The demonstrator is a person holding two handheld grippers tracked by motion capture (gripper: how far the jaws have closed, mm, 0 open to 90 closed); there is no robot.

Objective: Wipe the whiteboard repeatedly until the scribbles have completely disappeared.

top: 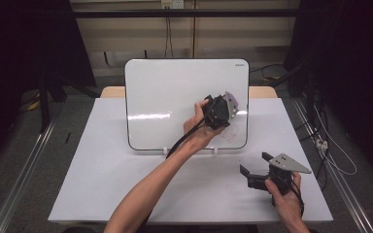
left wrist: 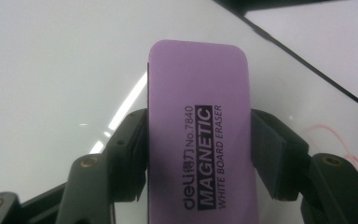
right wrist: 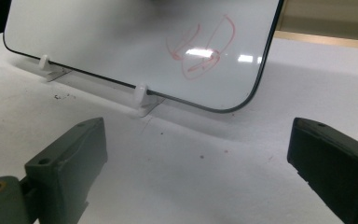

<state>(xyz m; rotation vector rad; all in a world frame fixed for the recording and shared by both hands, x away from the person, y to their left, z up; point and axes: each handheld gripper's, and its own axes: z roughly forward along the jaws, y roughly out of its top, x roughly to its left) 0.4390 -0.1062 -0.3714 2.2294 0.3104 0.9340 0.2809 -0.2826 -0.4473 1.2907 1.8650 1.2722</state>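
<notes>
Nearest the high camera, the person's right hand rests low at the right of the white table (top: 126, 174), holding the right gripper (top: 253, 164) with its jaws spread wide and nothing between them; the grey three-cornered plate sits on top of it. From the right gripper view, that same wide gap shows bare tabletop between the two black jaws, and beyond it the lower right corner of the whiteboard (right wrist: 98, 32) standing on small white clip feet (right wrist: 142, 95), with a red scribble (right wrist: 200, 46) drawn near that corner. Small dark specks lie on the table before the feet, a detail too fine for the high view. Farther in, the left forearm reaches diagonally up from the bottom edge, and the left gripper (top: 223, 116) is held against the right part of the board, just above the red marks, which read there as a faint smudge. What it carries cannot be told from the high view. From the left gripper view, a purple magnetic whiteboard eraser (left wrist: 198, 130), printed with black lettering, is clamped between both jaw pads, its far end lying close over the glossy board surface; contact cannot be confirmed. Part of the red scribble appears at the right edge, clear of the eraser.
</notes>
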